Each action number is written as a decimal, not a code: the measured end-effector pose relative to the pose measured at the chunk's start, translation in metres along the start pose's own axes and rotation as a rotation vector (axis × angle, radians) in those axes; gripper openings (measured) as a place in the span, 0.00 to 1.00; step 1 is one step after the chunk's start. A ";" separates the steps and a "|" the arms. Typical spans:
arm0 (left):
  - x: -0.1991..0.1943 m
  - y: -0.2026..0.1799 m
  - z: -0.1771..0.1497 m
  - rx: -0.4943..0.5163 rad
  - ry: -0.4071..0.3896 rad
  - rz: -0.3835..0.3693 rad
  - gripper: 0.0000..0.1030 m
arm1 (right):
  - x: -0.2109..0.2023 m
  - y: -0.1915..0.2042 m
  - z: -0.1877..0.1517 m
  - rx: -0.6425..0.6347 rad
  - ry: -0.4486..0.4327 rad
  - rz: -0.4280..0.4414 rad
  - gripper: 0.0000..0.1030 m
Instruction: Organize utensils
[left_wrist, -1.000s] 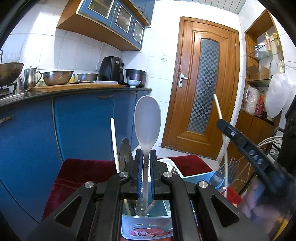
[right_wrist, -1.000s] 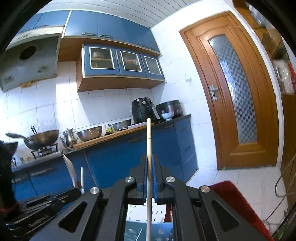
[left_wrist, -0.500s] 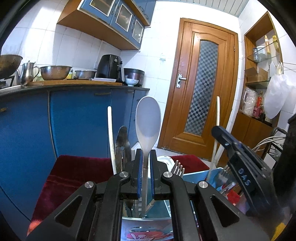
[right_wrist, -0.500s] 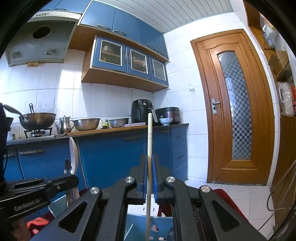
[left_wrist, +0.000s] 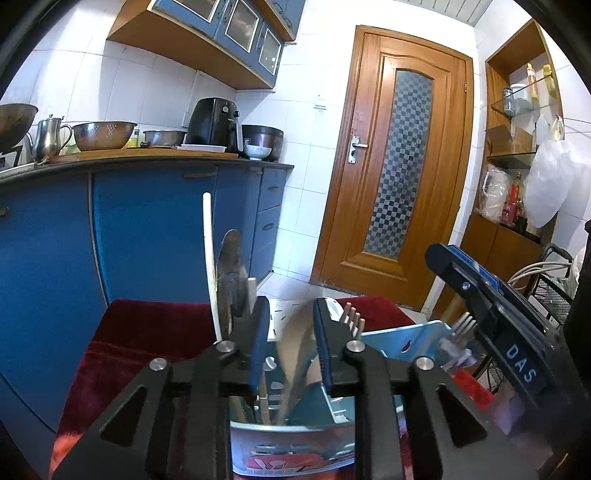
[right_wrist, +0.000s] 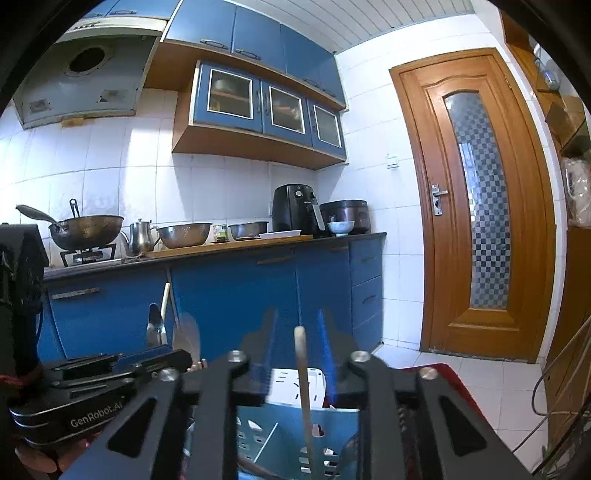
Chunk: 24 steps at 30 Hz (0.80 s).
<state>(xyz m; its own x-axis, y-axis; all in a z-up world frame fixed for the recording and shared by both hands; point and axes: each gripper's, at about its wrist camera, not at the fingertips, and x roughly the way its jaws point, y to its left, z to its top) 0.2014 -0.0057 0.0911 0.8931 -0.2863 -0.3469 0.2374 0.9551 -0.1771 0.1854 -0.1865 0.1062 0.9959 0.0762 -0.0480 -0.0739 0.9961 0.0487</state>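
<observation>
Now both jaws just opened, spoon (left_wrist: 291, 354) and chopstick (right_wrist: 303, 376) released.

On your black right gripper (left_wrist: 517, 321), seen from the left wrist, you can read "DAS" in white letters. On your black left gripper (right_wrist: 110, 391), seen from the right wrist, white lettering reads "GenRobot.AI". Nothing else is legible.
</observation>
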 end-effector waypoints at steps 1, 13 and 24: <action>-0.002 -0.002 0.001 0.003 0.000 0.000 0.26 | -0.002 0.001 0.001 -0.001 0.002 0.002 0.32; -0.041 -0.017 0.007 0.047 -0.007 0.019 0.27 | -0.042 0.004 0.024 0.073 0.034 0.061 0.39; -0.097 -0.021 0.000 0.064 0.007 0.091 0.54 | -0.095 0.013 0.018 0.125 0.136 0.085 0.51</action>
<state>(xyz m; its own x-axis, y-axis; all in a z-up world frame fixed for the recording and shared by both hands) 0.1096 0.0016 0.1289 0.9096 -0.1984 -0.3650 0.1794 0.9800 -0.0858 0.0905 -0.1820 0.1293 0.9696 0.1738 -0.1725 -0.1422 0.9731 0.1812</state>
